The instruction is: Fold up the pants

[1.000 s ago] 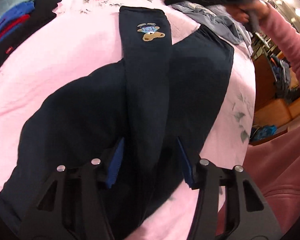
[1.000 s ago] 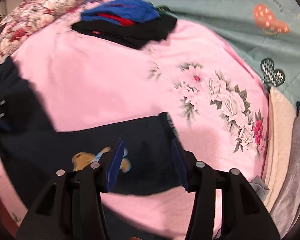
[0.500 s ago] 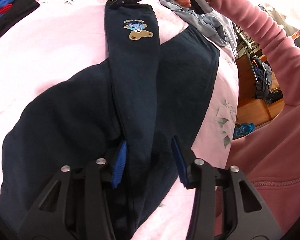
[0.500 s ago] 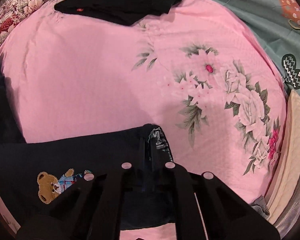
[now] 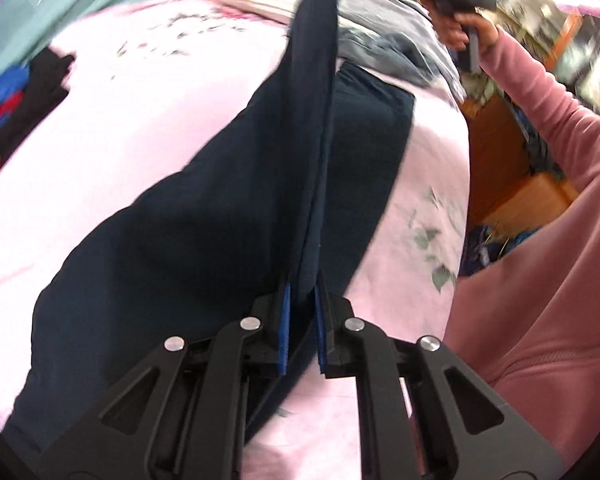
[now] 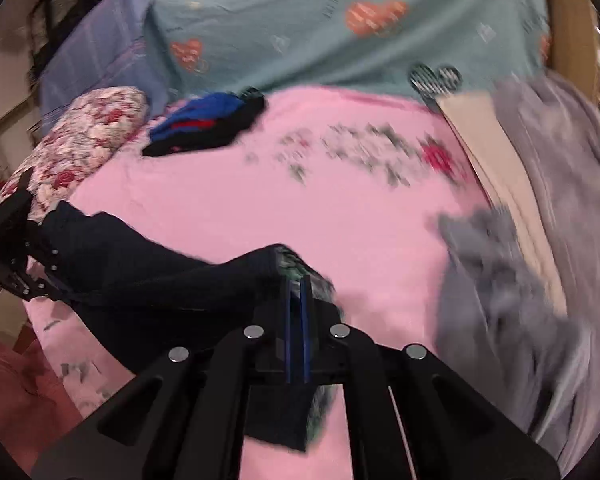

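Note:
Dark navy pants (image 5: 180, 240) lie on a pink floral bedsheet (image 5: 140, 112). One leg (image 5: 312, 120) is lifted off the bed and stretched taut between my two grippers. My left gripper (image 5: 300, 300) is shut on the near end of that leg. My right gripper (image 6: 298, 292) is shut on the cuff (image 6: 296, 268), and in the left wrist view it sits high at the top right in a person's hand (image 5: 464, 28). The other leg (image 5: 372, 152) lies flat on the sheet. In the right wrist view the raised leg (image 6: 140, 256) runs left to the left gripper (image 6: 16, 248).
A stack of black, blue and red clothes (image 6: 208, 124) rests at the far side of the bed. Grey garments (image 6: 512, 288) are heaped on the right, beside a beige cloth (image 6: 484, 148). A floral pillow (image 6: 80, 148) and a teal blanket (image 6: 340, 24) lie behind. The person's pink sleeve (image 5: 560, 160) is at the right.
My left gripper closed on the near end of the leg. Both grippers rose, lifting the leg off the bed and pulling it taut. The views are blurred by motion.

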Demonstrator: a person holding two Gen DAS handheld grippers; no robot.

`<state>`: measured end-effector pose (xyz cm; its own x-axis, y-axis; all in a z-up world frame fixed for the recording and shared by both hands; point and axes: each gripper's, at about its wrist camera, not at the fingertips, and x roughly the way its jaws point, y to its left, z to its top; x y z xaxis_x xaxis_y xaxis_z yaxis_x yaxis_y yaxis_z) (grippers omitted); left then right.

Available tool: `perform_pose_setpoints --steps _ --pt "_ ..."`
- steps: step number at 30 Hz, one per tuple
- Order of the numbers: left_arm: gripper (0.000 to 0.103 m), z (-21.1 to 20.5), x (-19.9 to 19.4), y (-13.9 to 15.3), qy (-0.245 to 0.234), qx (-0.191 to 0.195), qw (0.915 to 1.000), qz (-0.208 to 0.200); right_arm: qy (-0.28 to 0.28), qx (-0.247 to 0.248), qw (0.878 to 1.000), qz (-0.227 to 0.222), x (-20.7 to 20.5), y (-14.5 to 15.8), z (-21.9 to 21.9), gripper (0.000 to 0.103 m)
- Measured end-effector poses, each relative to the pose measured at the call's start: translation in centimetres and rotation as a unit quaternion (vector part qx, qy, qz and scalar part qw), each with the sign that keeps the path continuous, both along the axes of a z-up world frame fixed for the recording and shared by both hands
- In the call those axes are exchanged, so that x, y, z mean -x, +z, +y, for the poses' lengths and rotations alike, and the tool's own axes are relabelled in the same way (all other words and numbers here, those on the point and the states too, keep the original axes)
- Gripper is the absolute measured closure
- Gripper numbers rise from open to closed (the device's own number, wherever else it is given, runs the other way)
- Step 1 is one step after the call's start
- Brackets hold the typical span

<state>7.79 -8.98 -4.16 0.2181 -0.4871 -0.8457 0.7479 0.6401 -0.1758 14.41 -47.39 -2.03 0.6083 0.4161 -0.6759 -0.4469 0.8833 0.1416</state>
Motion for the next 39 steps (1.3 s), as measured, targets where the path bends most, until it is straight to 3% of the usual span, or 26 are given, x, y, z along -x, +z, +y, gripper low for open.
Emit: perform_pose_setpoints --steps 2,4,6,9,15,19,21,24,26,28,31,34,36,38,39 --pt "0.092 -1.0 1.0 -0.8 -0.021 -0.012 0.9997 -0.001 -0.066 -0.059 0.995 0.051 1.7 -2.9 -2.9 0.092" --pt "0.092 -2.1 2.0 -1.5 -0.033 -0.04 0.9983 -0.026 -0.115 -0.163 0.976 0.089 4.1 -4.5 -5.2 0.085" --pt "0.086 -2.4 2.2 -1.4 -0.036 -0.039 0.9979 -0.037 -0.138 -0.259 0.95 0.108 6.5 -5.0 -5.7 0.061" --pt "0.082 -2.4 1.8 -1.4 -0.027 -0.021 0.9991 -0.027 -0.131 -0.339 0.923 0.124 8.0 -4.9 -4.4 0.059" --pt "0.077 -1.7 1.7 -1.9 0.009 0.02 0.9995 -0.024 -0.144 -0.341 0.916 0.154 5.6 -4.6 -1.3 0.059" --pt "0.077 -1.3 2.1 -2.2 0.03 0.039 0.9984 -0.027 -0.215 -0.27 0.916 0.205 3.7 -6.2 -1.0 0.059" --pt "0.077 -1.1 2.2 -2.3 0.042 0.045 0.9976 -0.03 -0.226 -0.271 0.911 0.215 3.3 -6.5 -1.1 0.059" --pt "0.077 -0.8 2.4 -2.3 0.057 0.049 0.9966 -0.034 -0.256 -0.284 0.894 0.234 3.3 -6.7 -1.7 0.059" --pt "0.076 -0.5 2.5 -2.5 0.062 0.058 0.9957 -0.035 -0.278 -0.314 0.873 0.249 3.6 -7.1 -2.2 0.059" --pt "0.076 -0.3 2.7 -2.6 0.065 0.065 0.9949 -0.039 -0.283 -0.325 0.865 0.256 3.7 -7.0 -2.5 0.057" --pt "0.076 0.1 2.7 -2.7 0.07 0.079 0.9938 -0.034 -0.287 -0.312 0.869 0.253 3.1 -6.7 -2.0 0.057" --pt "0.076 0.5 2.5 -2.8 0.072 0.09 0.993 -0.024 -0.285 -0.277 0.888 0.231 2.5 -5.6 -1.0 0.06" --pt "0.076 0.5 2.6 -2.8 0.072 0.091 0.9929 -0.024 -0.267 -0.24 0.909 0.211 1.6 -4.6 0.4 0.081" --pt "0.076 0.4 2.6 -2.7 0.072 0.091 0.993 -0.024 -0.245 -0.201 0.928 0.195 0.5 -3.5 1.9 0.093" --pt "0.076 0.5 2.6 -2.8 0.072 0.092 0.9929 -0.023 -0.23 -0.178 0.94 0.18 -0.1 -2.5 3.0 0.094"
